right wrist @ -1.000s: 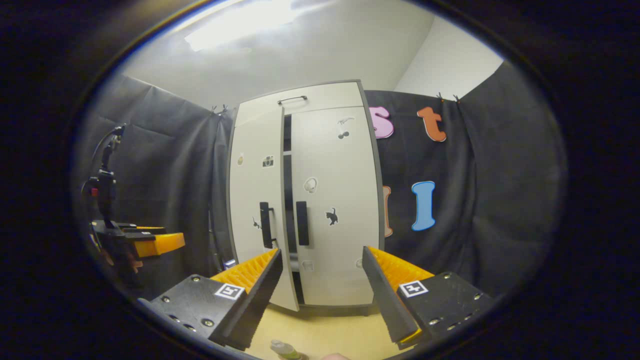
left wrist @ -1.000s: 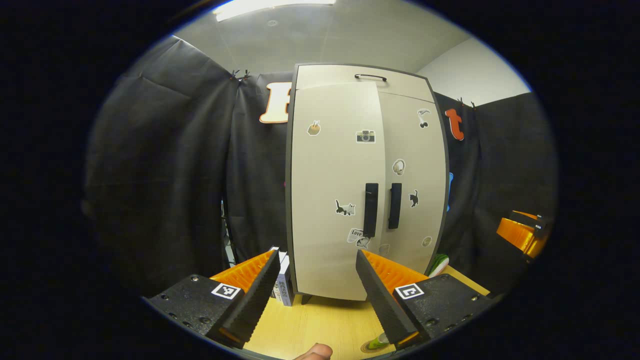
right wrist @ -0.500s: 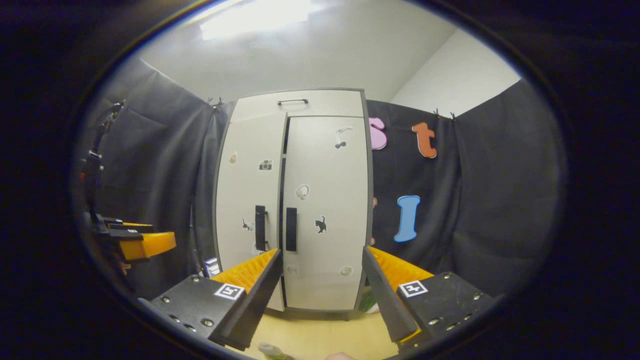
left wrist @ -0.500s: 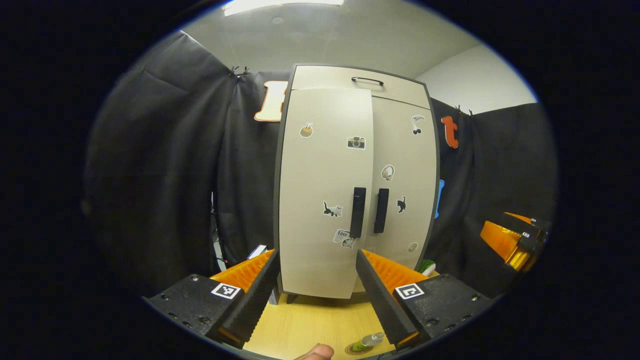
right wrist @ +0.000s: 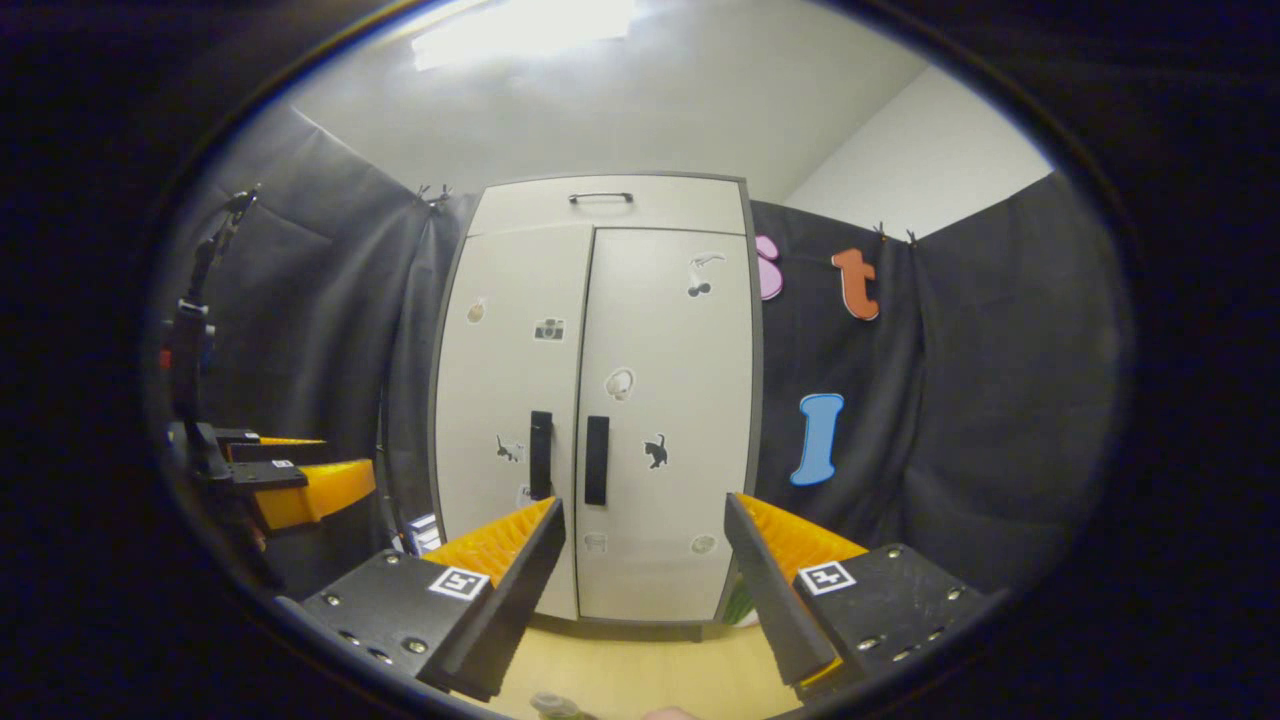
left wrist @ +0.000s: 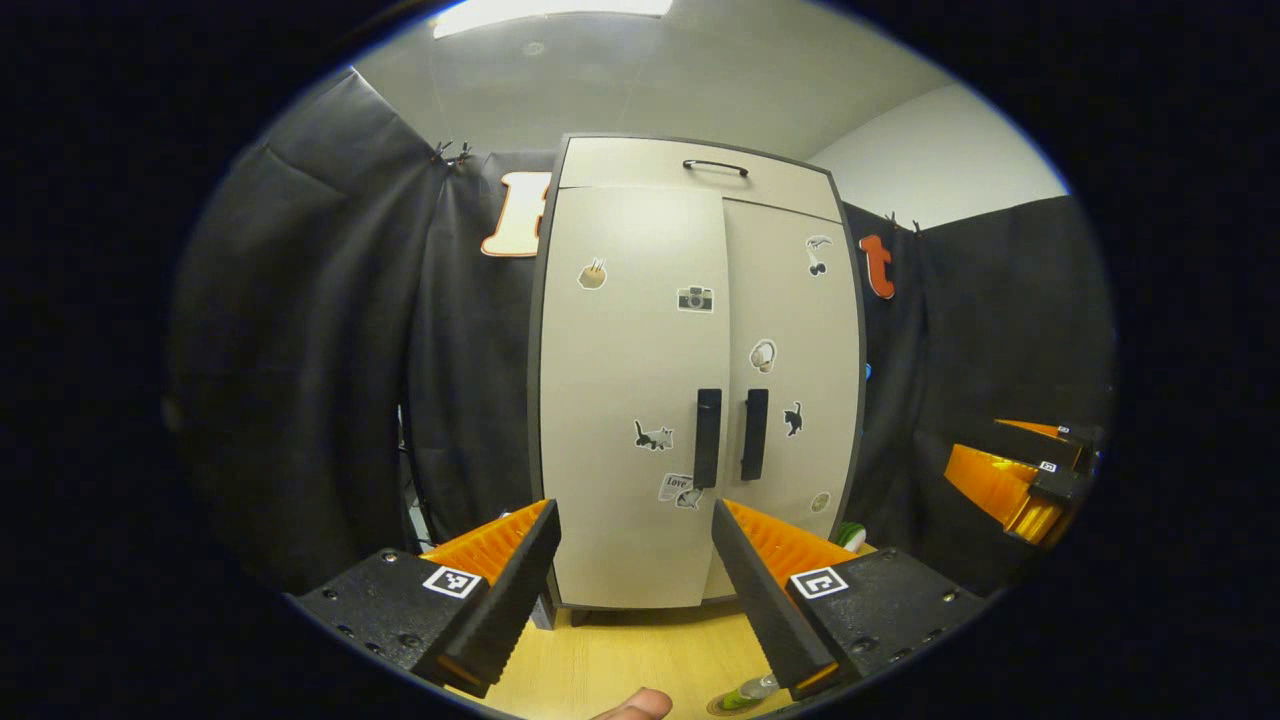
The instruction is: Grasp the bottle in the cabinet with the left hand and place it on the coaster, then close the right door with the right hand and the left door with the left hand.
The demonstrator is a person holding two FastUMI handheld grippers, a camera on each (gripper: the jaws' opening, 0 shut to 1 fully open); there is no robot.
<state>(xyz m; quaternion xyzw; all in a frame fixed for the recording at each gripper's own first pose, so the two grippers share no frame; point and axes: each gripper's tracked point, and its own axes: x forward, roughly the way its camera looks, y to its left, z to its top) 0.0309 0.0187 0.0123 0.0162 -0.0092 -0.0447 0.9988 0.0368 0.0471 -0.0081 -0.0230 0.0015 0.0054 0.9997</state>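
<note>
The pale cabinet [left wrist: 640, 380] stands at the back of the wooden table, and its two sticker-covered doors lie flush with each other. Their black handles [left wrist: 708, 438] sit side by side at the middle seam. My left gripper [left wrist: 633, 515] is open and holds nothing, a short way in front of the left door. A small green bottle [left wrist: 752, 689] stands on a round coaster [left wrist: 722, 706] at the lower edge, partly hidden by a finger. In the right gripper view the cabinet [right wrist: 600, 400] is straight ahead. My right gripper [right wrist: 643, 505] is open and holds nothing.
The right gripper [left wrist: 1020, 480] hangs off to the cabinet's right, the left gripper [right wrist: 290, 485] to its left. A green-and-white object [left wrist: 850, 535] lies by the cabinet's right foot, a small box [right wrist: 425, 530] behind its left side. A fingertip [left wrist: 630, 705] shows low down.
The left door, ajar a second ago with a dark gap at the seam, has swung shut. Both grippers have drifted slightly and stayed open.
</note>
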